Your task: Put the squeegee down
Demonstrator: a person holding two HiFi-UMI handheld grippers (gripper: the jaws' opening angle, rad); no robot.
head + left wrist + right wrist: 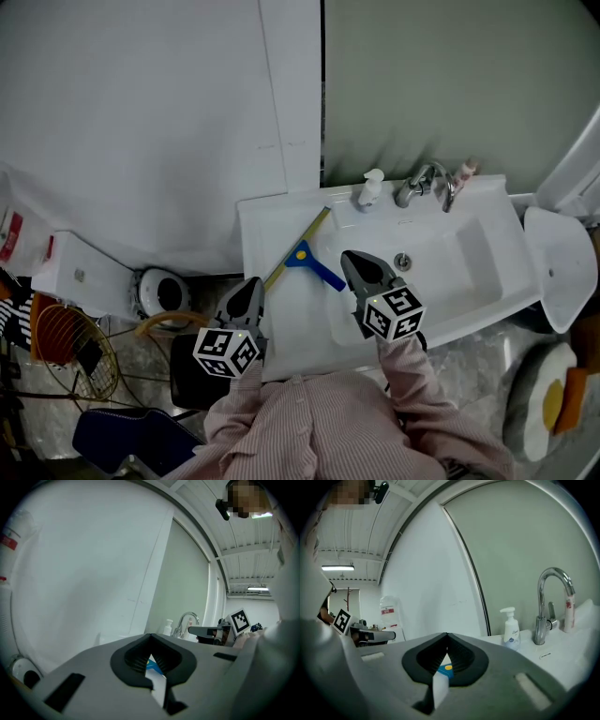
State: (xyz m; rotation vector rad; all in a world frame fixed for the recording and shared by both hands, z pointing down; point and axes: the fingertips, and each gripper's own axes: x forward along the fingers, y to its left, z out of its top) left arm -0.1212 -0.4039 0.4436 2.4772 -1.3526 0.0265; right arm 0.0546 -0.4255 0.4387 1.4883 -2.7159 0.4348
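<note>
While both pressed together and empty, left gripper and right gripper near the squeegee, "Dove" bottle beyond.

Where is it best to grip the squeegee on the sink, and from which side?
I would grip the blue handle from above, jaws across it. The squeegee lies flat on the sink, and the handle sticks out free of the long blade, toward the basin.

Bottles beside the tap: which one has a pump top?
The white bottle left of the tap; the slim pinkish one on the right has none.
</note>
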